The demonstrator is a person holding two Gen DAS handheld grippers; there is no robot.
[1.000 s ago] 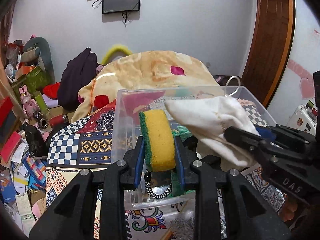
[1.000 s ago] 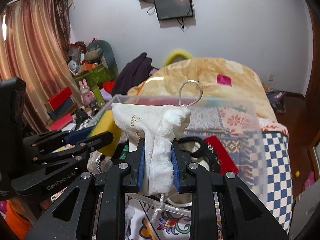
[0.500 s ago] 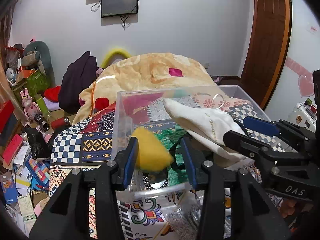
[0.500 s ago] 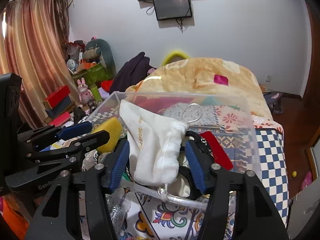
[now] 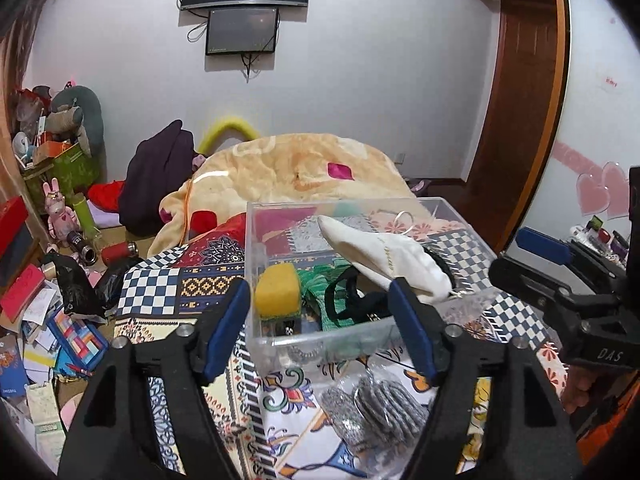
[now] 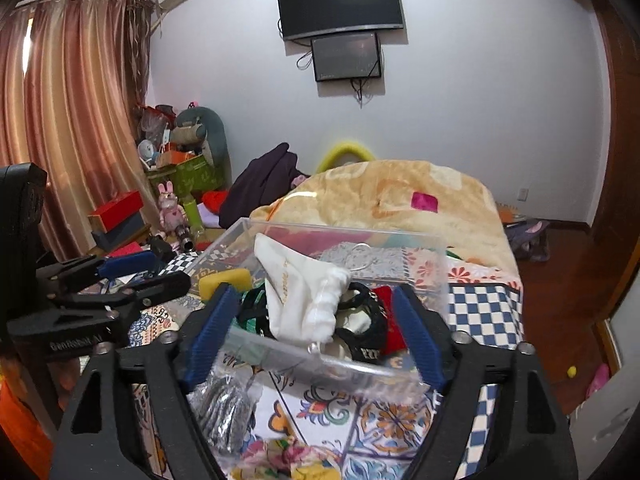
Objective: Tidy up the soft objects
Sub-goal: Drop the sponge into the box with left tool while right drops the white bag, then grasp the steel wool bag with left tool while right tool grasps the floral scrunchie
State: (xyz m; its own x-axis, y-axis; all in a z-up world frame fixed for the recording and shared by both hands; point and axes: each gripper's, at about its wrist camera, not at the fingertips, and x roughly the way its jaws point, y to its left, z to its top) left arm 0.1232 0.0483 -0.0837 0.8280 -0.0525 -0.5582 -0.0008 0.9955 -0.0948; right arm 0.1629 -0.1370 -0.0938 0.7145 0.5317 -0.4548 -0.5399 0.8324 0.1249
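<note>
A clear plastic box point(image 5: 320, 336) point(image 6: 424, 240) stands on the patterned bedspread. Inside it lie a yellow sponge with a green back point(image 5: 278, 294) point(image 6: 224, 278), a white drawstring pouch point(image 5: 384, 256) point(image 6: 304, 292), green cloth point(image 5: 320, 284), black straps and a red item point(image 6: 390, 320). My left gripper point(image 5: 324, 324) is open and empty, just in front of the box's near wall. My right gripper point(image 6: 312, 328) is open and empty, also in front of the box. A bag of grey scourers point(image 5: 372, 404) point(image 6: 224, 404) lies on the bedspread before the box.
A peach blanket point(image 5: 296, 172) is heaped behind the box. Dark clothes point(image 5: 156, 176) and floor clutter with boxes and toys point(image 5: 48, 240) lie at the left. A wooden door point(image 5: 516, 120) is at the right. Screens hang on the wall.
Both grippers opened and pulled back. The sponge dropped from the left gripper into the box. The white pouch dropped from the right gripper into the box.
</note>
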